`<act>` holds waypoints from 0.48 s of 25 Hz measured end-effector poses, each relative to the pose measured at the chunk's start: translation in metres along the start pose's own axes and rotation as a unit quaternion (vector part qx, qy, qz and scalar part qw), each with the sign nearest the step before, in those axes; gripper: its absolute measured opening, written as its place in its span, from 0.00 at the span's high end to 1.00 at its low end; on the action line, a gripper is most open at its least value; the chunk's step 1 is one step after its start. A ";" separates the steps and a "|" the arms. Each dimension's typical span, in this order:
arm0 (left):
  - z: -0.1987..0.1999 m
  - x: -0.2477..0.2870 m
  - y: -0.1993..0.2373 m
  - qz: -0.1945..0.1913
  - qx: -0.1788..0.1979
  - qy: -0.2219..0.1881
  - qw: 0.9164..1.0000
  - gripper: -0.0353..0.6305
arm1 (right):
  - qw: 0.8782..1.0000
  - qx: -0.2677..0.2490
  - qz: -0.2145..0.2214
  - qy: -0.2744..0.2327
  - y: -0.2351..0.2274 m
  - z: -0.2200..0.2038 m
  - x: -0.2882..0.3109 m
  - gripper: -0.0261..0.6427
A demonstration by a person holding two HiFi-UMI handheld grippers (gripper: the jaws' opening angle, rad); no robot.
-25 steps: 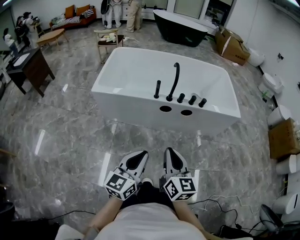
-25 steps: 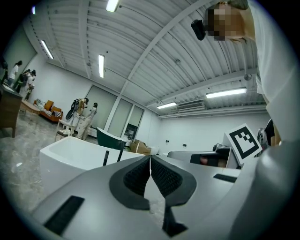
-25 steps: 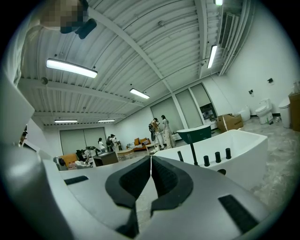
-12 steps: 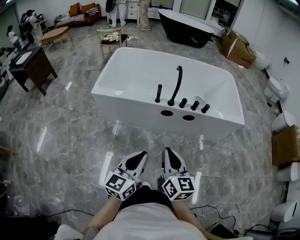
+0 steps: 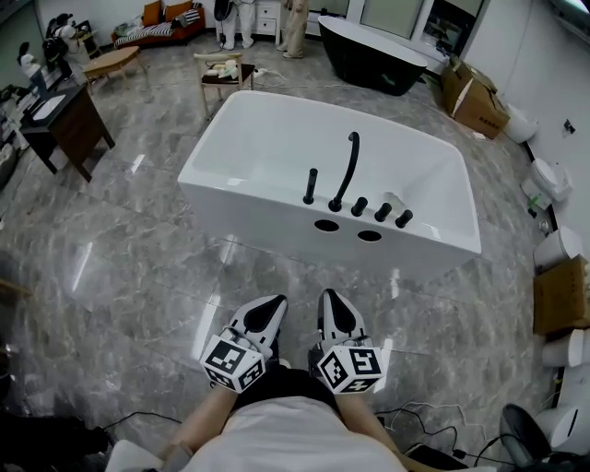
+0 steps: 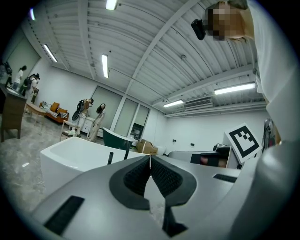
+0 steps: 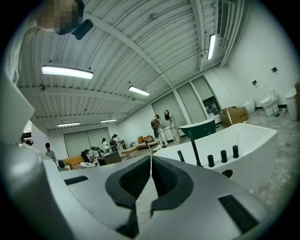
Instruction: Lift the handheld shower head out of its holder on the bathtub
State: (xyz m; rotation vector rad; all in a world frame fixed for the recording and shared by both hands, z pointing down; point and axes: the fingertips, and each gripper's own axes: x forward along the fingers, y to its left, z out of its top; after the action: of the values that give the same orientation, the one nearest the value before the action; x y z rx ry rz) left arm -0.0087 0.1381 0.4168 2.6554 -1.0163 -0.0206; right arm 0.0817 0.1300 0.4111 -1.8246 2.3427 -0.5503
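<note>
The left tongs (image 5: pixel 270 309) and right tongs (image 5: pixel 335 302) are held side by side low in the head view, close to the person's body, both aimed roughly level toward the tub (image 5: pixel 267 226). Each pair is closed, pads meeting along a thin seam with nothing between them; the left and right gripper views both show this plainly. Grey marble floor (image 5: pixel 138 267) lies between the tongs and the tub, so both are well apart from it.

The white tub stands ahead on the floor, its long side facing the person. Along the near rim runs a row of black fittings. The shower head (image 5: pixel 311 185) is the short upright rod at the left end of that row, seated in its holder, untouched. Just right of it rises the tall curved spout (image 5: pixel 347 166), arching over the basin, and three knobs (image 5: pixel 382 212) follow toward the right. Two dark oval holes (image 5: pixel 326 225) sit in the tub's front wall below the fittings.

Behind the tub are a black tub (image 5: pixel 369 55), a small chair (image 5: pixel 219 74) and people (image 5: pixel 235 14) standing near the far wall. A dark tabletop (image 5: pixel 60 115) stands at the left, cardboard boxes (image 5: pixel 475 97) at the right, and toilets (image 5: pixel 551 175) line the right wall
</note>
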 end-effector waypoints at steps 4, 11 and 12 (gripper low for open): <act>0.003 0.008 0.007 0.001 0.001 0.001 1.000 0.93 | 1.000 0.006 -0.004 0.000 -0.006 0.001 0.009 0.93; -0.001 0.034 0.026 -0.001 -0.004 0.009 1.000 0.93 | 1.000 0.015 -0.014 0.003 -0.025 -0.003 0.029 0.93; -0.002 0.039 0.029 -0.003 -0.006 0.011 1.000 0.93 | 1.000 0.015 -0.016 0.005 -0.028 -0.004 0.034 0.93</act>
State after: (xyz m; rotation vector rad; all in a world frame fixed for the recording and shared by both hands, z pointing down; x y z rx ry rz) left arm 0.0019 0.0930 0.4301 2.6414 -0.9995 0.0007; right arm 0.0966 0.0931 0.4293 -1.8532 2.3031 -0.5980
